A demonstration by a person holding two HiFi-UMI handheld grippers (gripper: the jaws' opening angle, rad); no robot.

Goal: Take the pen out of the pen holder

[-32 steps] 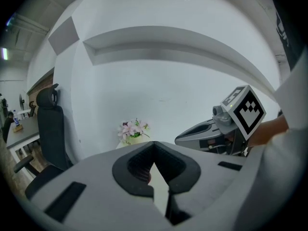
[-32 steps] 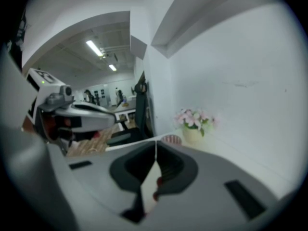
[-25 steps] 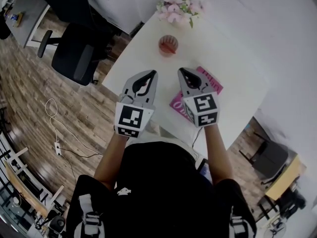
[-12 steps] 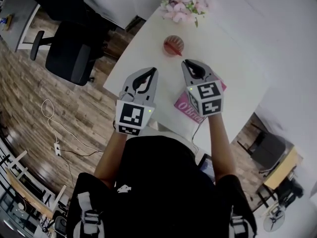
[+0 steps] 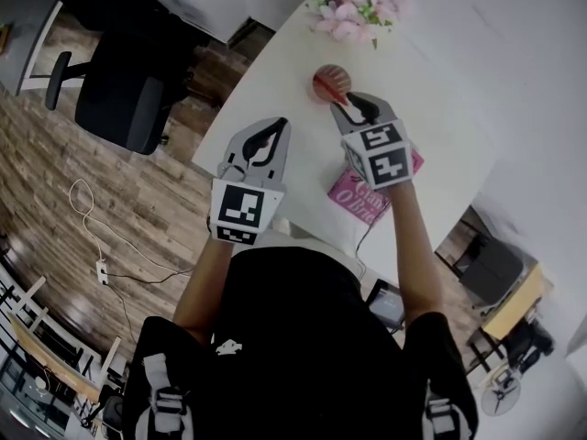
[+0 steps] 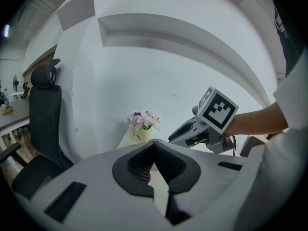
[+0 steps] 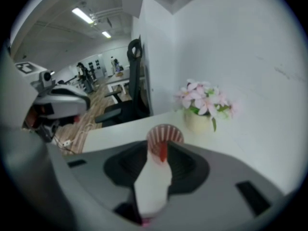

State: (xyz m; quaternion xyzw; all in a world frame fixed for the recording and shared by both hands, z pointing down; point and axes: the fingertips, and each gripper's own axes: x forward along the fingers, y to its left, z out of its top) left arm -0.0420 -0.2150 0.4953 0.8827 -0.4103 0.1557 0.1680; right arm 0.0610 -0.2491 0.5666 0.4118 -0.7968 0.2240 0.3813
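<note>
A red mesh pen holder [image 5: 331,82] stands on the white table [image 5: 440,90] with a red pen [image 7: 163,151] upright in it. My right gripper [image 5: 353,108] points down at the holder from just in front of it. Its jaws have just been opening and now stand open. In the right gripper view the holder [image 7: 164,134] and the pen show in the gap ahead of the right gripper [image 7: 161,150], with nothing pressed between the pads. My left gripper [image 5: 277,126] hangs shut and empty at the table's left edge, with its tips [image 6: 154,146] meeting.
A pot of pink flowers [image 5: 353,12] stands behind the holder. A pink book [image 5: 371,191] lies under my right hand. A black office chair [image 5: 119,99] stands on the wooden floor left of the table. The right gripper [image 6: 202,129] shows in the left gripper view.
Both grippers have moved forward over the table. The right one has come up close to the pen holder and tipped further down; the left one moved less.
</note>
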